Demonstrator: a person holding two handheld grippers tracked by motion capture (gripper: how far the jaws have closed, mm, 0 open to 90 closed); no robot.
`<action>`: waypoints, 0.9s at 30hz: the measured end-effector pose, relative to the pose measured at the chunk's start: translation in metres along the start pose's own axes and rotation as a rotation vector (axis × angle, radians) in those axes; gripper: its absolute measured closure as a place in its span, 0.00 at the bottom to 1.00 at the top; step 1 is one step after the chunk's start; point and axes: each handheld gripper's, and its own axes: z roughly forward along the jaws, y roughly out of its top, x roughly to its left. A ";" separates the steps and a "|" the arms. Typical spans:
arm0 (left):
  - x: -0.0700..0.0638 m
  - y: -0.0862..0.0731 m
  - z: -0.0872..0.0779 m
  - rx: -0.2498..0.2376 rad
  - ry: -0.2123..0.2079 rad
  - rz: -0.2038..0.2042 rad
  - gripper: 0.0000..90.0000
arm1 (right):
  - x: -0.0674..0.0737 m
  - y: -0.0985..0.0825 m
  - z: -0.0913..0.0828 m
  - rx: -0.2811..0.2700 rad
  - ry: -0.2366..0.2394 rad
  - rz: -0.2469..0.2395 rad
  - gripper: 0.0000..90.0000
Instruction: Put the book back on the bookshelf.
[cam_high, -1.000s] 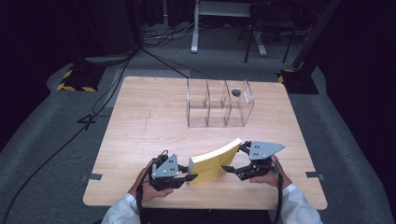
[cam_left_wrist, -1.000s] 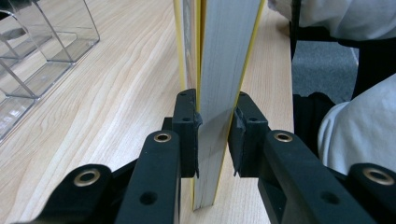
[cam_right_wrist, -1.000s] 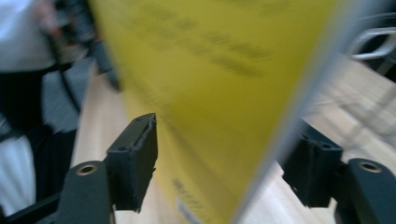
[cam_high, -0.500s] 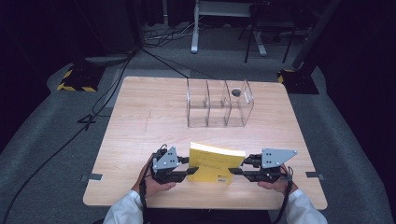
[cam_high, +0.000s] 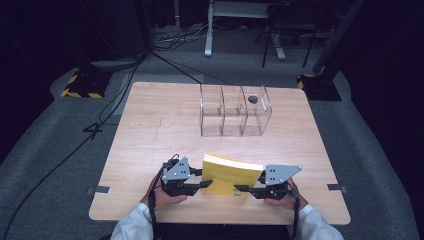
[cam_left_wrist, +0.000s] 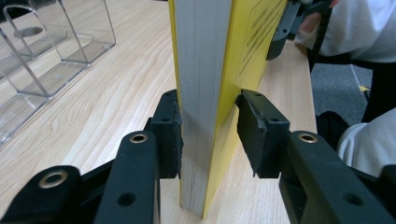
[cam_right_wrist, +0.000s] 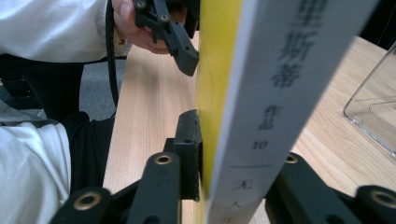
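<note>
The wooden table (cam_high: 150, 130) carries a clear three-bay acrylic organizer (cam_high: 235, 111) at its far side. Near my edge a yellow paperback book (cam_high: 231, 176) stands tilted between my grippers. My right gripper (cam_high: 246, 189) clamps its spine end, though the spine hides one pad. My left gripper (cam_high: 201, 179) straddles the page end: one pad touches, the other stands clear.

Glossy yellow paper book (cam_high: 230, 175), wood-grain table (cam_high: 150, 130)

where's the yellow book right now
In the high view the book stands at the table's near edge, between the left gripper and right gripper, before the clear organizer.
</note>
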 end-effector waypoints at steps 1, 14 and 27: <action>-0.001 -0.004 0.003 0.036 0.028 0.007 0.66 | 0.001 0.000 0.000 0.001 -0.012 0.002 0.83; 0.005 -0.013 0.019 0.073 0.040 -0.006 0.67 | 0.003 -0.001 -0.001 -0.016 -0.037 0.021 0.80; 0.014 -0.003 0.040 0.068 0.042 -0.009 0.65 | -0.009 -0.009 -0.012 -0.027 -0.103 0.056 0.82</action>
